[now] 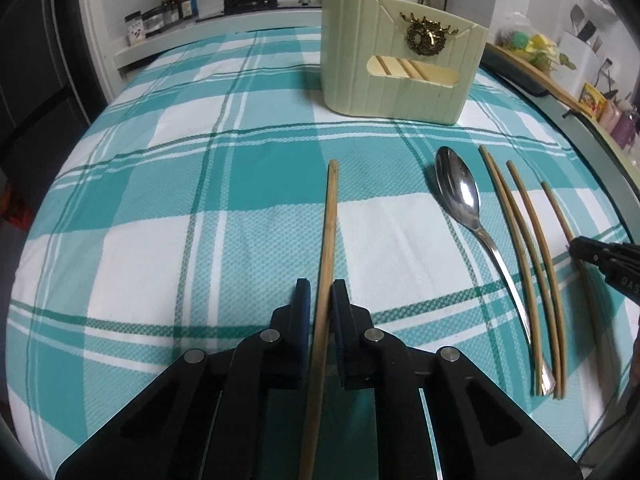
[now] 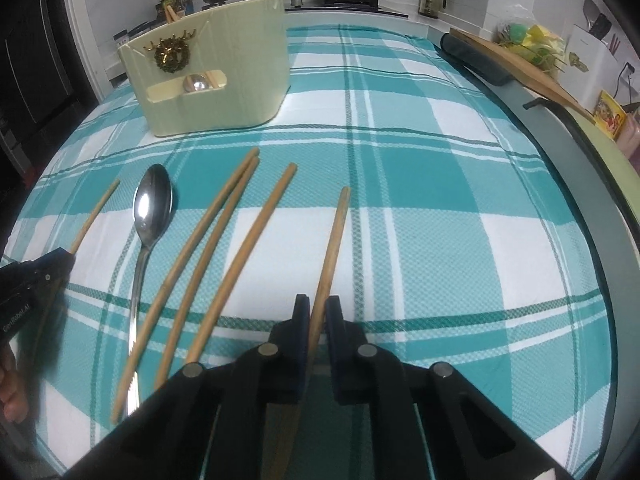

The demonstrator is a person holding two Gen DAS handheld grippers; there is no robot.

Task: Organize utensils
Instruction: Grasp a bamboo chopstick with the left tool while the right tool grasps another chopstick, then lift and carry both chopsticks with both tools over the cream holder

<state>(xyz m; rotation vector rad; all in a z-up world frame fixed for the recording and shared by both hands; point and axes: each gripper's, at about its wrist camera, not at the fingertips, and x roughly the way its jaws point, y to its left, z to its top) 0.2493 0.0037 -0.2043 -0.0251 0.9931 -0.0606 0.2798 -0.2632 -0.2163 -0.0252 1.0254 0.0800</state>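
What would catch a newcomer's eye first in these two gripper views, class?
Each black two-finger gripper, left gripper and right gripper, has a long wooden chopstick between its fingers, over the teal-and-white checked tablecloth. Between them lie a shiny steel spoon and three more loose wooden chopsticks. Farther back stands a cream ribbed utensil holder bearing a gold deer-head ornament.

A steel spoon [image 2: 150, 208] lay bowl-up on the tabletop, with three loose wooden chopsticks [image 2: 208, 248] just to its right. Two more chopsticks [image 1: 326, 248] sat between gripper fingers. The cream holder [image 1: 400, 60] stood upright behind, holding chopsticks and a spoon.
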